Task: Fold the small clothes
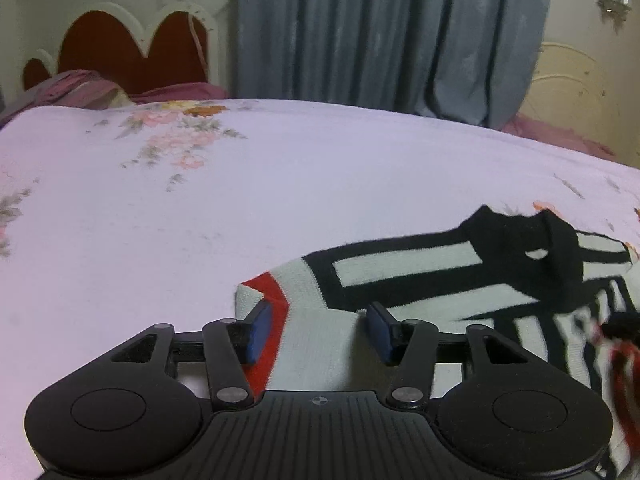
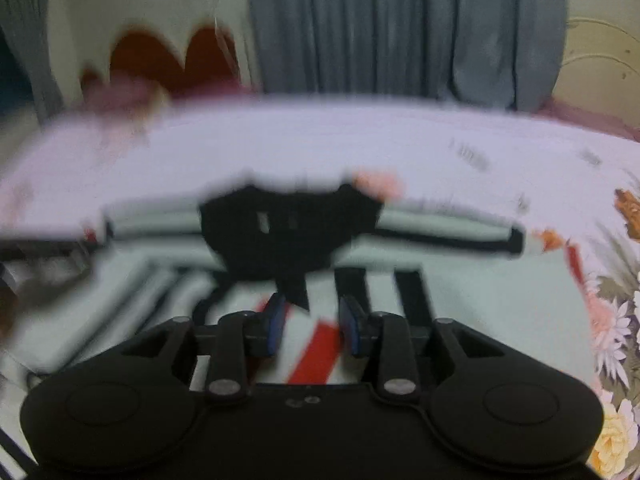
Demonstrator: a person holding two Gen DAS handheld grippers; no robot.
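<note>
The sweater (image 2: 460,300) lies spread on the bed (image 1: 280,200), not folded yet, while the left gripper (image 1: 316,330) and right gripper (image 2: 312,326) both have fingers apart, holding nothing.

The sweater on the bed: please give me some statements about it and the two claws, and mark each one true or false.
1. The sweater is white with black stripes and red trim. True.
2. The left claw is open over a sleeve cuff. True.
3. The sweater lies on a wooden floor. False: it lies on a floral bedsheet.
4. The right claw is shut. False: its blue pads stand apart over the sweater.
5. The curtain is red. False: it is grey-blue.
</note>
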